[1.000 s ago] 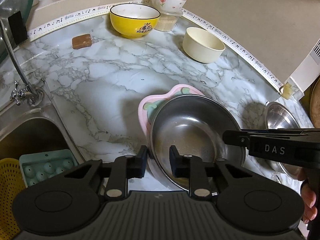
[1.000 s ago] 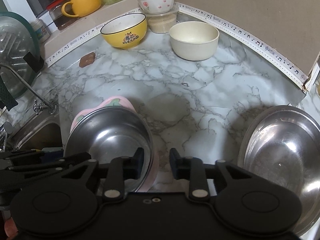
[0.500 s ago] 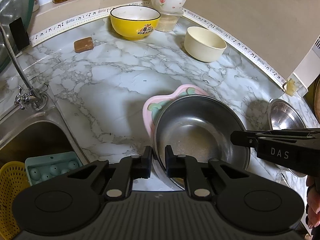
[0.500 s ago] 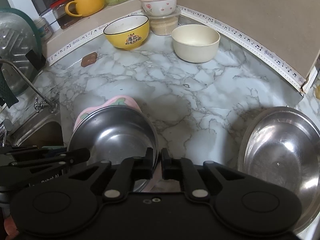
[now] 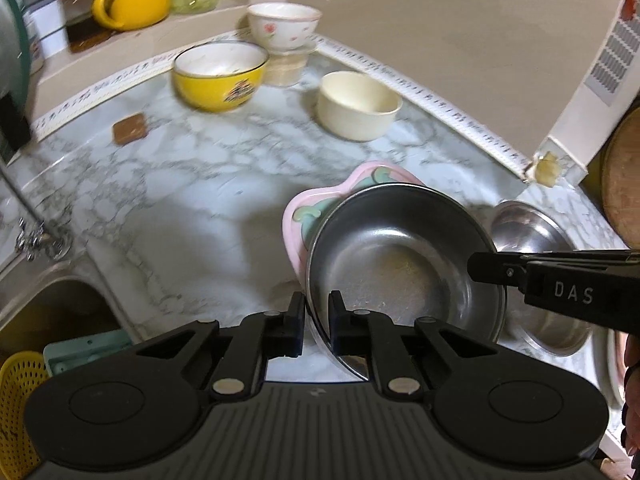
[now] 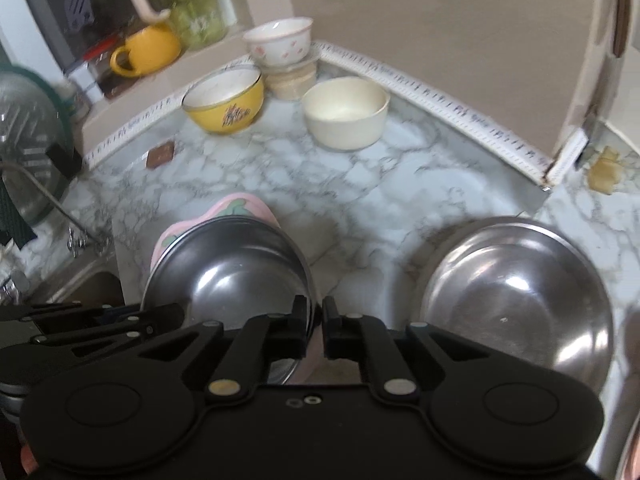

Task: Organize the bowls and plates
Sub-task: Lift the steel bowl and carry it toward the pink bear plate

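A steel plate (image 5: 404,264) rests on a pink plate (image 5: 298,220); together they are lifted off the marble counter (image 5: 180,200). My left gripper (image 5: 316,320) is shut on the near left rim of the pair. My right gripper (image 6: 316,330) is shut on their right rim, steel plate (image 6: 236,276) over pink plate (image 6: 236,206). The right gripper's body shows in the left wrist view (image 5: 560,284). A large steel bowl (image 6: 516,296) sits on the counter to the right. A yellow bowl (image 5: 220,76), a cream bowl (image 5: 358,106) and a flowered white bowl (image 5: 284,26) stand at the back.
A sink (image 5: 52,316) with a faucet (image 5: 36,236), a teal tray (image 5: 88,352) and a yellow strainer (image 5: 16,404) lies at left. A brown block (image 5: 129,128) lies on the counter. A yellow mug (image 6: 146,50) and a jar (image 6: 192,12) stand on the ledge. A wooden board (image 5: 624,180) is at right.
Both grippers closed on the rims of the stacked plates, and the pair rose off the counter and tilted. Both cameras rose with them.
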The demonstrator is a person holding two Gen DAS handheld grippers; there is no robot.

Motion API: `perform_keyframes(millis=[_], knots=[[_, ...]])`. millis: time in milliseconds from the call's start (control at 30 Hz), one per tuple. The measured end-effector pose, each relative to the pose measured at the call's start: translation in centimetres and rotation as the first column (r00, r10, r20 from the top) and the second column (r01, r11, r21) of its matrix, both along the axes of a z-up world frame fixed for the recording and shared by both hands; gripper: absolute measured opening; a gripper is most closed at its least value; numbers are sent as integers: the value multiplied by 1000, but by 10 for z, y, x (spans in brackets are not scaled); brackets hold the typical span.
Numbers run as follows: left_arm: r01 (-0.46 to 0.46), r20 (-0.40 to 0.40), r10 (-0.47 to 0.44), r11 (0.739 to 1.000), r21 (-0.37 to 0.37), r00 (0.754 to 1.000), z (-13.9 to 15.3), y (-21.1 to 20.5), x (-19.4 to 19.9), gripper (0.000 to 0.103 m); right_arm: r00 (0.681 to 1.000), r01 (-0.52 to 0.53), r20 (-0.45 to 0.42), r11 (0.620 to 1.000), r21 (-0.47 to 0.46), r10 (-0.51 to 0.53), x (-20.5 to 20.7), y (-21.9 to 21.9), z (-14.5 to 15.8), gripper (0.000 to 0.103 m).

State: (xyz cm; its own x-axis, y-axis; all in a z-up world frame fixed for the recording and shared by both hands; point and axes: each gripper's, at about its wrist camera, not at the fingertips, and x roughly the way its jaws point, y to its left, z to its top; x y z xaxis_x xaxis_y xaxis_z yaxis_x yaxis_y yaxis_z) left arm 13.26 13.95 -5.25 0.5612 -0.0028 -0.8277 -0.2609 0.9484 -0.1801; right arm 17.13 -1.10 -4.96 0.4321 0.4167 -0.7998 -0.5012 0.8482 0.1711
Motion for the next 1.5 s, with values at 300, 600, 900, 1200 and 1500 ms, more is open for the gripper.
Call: perform_keyframes(millis=[300,600,900,1200,1500], knots=[[104,35,-105,994,18,994,26,-46,32,11,994,99,47,994,37,-100,14,-51,32,8],[208,42,-210,977,44,977,36,-105,69,11,976,212,42,976,49,-214,29,-110,36,8],[272,2,-273,961,55,962,19,-149,88,11,957,289,16,957,34,-290,37,-153,23,8],[275,-50,-272,960,59,961,0,-165,104,11,950,312,-35,950,29,-310,46,-170,3,9],[271,-57,-267,959,86,962,-8,-171,111,11,947,317,-66,948,30,-314,57,-173,-8,9]])
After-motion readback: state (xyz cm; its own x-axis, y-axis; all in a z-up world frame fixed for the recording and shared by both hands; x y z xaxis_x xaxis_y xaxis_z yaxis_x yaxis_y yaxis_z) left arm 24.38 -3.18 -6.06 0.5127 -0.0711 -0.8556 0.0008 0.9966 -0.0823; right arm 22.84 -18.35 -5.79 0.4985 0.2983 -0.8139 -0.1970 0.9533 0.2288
